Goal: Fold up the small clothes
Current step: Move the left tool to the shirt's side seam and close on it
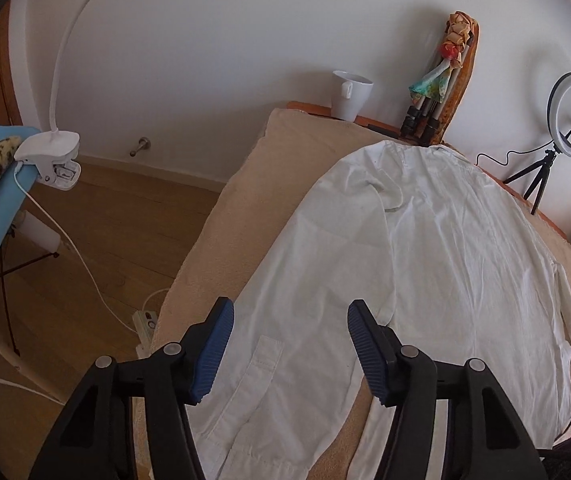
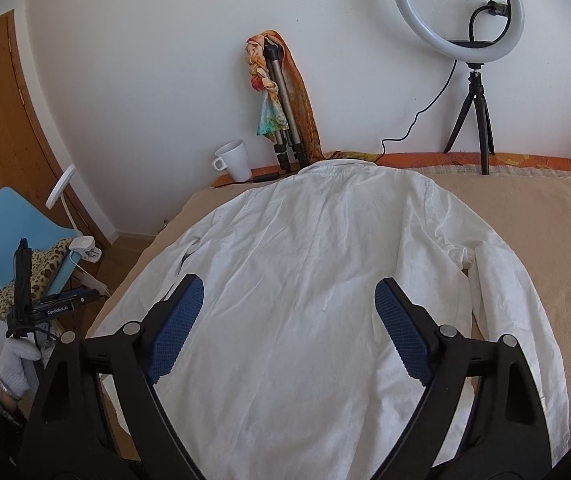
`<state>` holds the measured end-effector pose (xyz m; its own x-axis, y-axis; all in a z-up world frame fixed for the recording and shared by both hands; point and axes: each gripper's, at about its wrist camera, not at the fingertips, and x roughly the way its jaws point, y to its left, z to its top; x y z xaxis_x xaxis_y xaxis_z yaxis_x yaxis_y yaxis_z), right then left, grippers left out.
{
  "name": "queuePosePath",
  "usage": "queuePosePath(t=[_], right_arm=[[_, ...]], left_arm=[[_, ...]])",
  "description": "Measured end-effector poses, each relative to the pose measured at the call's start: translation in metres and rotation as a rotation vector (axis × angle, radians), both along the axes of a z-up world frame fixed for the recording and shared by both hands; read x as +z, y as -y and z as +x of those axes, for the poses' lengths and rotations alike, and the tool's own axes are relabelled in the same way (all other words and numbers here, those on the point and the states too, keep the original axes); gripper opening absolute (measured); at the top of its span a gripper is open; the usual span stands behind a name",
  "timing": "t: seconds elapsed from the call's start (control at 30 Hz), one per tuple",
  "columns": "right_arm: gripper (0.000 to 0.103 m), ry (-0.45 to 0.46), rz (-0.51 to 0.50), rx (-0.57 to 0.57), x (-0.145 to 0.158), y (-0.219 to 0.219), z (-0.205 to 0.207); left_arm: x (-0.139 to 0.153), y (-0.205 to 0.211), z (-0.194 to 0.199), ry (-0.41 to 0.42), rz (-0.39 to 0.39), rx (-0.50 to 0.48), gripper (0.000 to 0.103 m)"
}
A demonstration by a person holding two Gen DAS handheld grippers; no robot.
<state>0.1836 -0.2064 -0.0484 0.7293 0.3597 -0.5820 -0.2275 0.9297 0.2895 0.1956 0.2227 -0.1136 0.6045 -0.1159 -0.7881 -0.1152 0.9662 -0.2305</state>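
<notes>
We hover our left gripper (image 1: 290, 320) and right gripper (image 2: 288, 298), fingers spread and pinching nothing, over the wrinkled white long-sleeved cotton shirt (image 2: 305, 280) lying flat, back up, on the beige blanket-covered bed (image 2: 525, 216) — folding seems unstarted — next, likely, grasp a sleeve.

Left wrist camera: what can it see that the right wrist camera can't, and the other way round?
Only the left wrist view shows the power strip on the floor and the shirt's left sleeve cuff. Only the right wrist view shows the wooden door and a gloved hand. Both show the white shirt spread flat, the mug, the ring light, the blue chair and an open gripper.
</notes>
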Motion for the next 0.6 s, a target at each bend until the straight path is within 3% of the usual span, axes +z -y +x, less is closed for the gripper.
queuePosePath(t=[0.1, 0.23, 0.37, 0.6], right_arm=[[0.089, -0.043, 0.009, 0.009, -0.01, -0.002, 0.005], [0.089, -0.062, 0.013, 0.029, -0.014, -0.005, 0.006], [0.089, -0.052, -0.018, 0.048, -0.014, -0.012, 0.003], [0.089, -0.065, -0.045, 0.064, -0.016, -0.016, 0.0]], left_arm=[[-0.024, -0.018, 0.012, -0.071, -0.077, 0.019, 0.057], [-0.044, -0.027, 0.021, -0.122, -0.041, 0.036, 0.058], [-0.057, -0.033, 0.022, -0.156, -0.081, 0.04, 0.058], [-0.059, -0.021, 0.027, -0.161, 0.006, 0.006, 0.057]])
